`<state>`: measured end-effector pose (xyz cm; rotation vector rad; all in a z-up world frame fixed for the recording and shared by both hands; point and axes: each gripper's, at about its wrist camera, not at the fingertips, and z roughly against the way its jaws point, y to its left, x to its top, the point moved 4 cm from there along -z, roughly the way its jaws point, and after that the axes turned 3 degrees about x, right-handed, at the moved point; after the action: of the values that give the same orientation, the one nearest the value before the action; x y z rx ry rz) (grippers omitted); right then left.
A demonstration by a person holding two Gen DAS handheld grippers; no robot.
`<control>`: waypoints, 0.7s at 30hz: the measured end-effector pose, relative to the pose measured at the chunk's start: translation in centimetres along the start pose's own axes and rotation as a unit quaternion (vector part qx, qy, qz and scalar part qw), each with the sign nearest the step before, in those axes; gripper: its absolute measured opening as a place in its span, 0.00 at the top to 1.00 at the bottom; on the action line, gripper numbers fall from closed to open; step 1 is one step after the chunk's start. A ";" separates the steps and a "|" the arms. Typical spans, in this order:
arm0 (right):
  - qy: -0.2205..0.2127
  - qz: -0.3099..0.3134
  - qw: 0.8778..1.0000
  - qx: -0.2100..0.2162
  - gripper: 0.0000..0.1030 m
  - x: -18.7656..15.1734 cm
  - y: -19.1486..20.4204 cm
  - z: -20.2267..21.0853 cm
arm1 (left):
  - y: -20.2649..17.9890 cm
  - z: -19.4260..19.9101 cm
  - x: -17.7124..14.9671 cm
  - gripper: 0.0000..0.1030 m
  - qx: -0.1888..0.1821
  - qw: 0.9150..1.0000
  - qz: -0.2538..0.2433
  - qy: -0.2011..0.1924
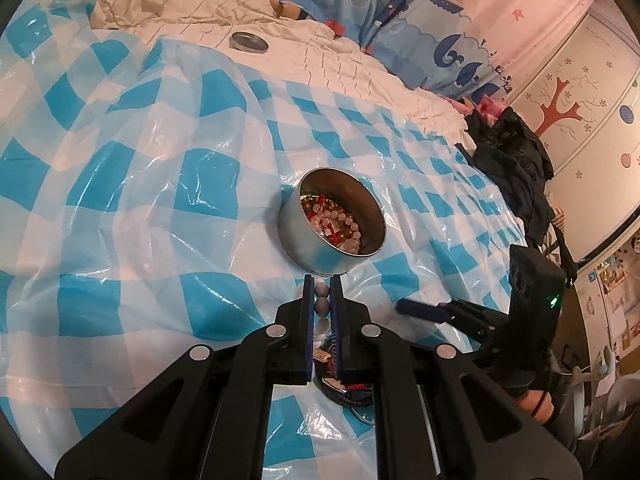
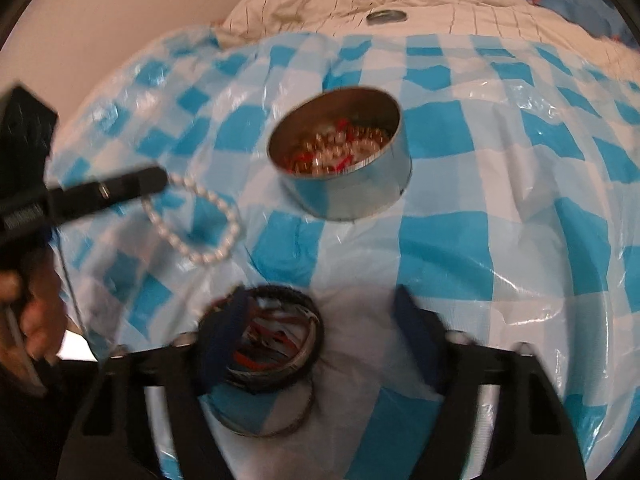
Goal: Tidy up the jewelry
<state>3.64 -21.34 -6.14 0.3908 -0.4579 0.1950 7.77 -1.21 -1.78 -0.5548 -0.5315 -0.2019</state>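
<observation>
A round metal tin (image 1: pixel 332 220) with beaded jewelry inside stands on the blue-and-white checked plastic sheet; it also shows in the right wrist view (image 2: pixel 340 156). My left gripper (image 1: pixel 322 284) is shut on a white bead bracelet (image 1: pixel 322 300), just short of the tin; in the right wrist view the bracelet (image 2: pixel 200 224) hangs from the left gripper (image 2: pixel 160 180). My right gripper (image 2: pixel 320 308) is open, low over a pile of bangles (image 2: pixel 276 344) on the sheet. The right gripper (image 1: pixel 412 306) also shows at the right in the left wrist view.
The tin's lid (image 1: pixel 248 42) lies far back on the cream quilt; it also shows in the right wrist view (image 2: pixel 386 16). Dark clothing (image 1: pixel 516 160) is heaped at the bed's right edge. A whale-print curtain (image 1: pixel 400 8) hangs behind.
</observation>
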 end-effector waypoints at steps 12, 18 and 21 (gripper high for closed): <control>0.016 0.037 0.999 0.004 0.89 -0.7 0.7 -0.3 | -0.3 -0.1 -0.1 0.94 0.005 1.000 -0.006 -0.001; -0.029 0.002 0.998 0.062 0.92 0.2 0.2 1.9 | -0.3 0.0 0.0 0.94 0.004 1.000 -0.005 -0.004; -0.044 -0.005 0.996 0.076 0.92 0.7 0.1 2.7 | -0.3 0.0 0.0 0.94 0.003 1.000 -0.005 -0.005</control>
<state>3.19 -22.26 -3.54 0.5527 -0.5299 0.2040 7.73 -1.46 -1.67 -0.5475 -0.5435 -0.2067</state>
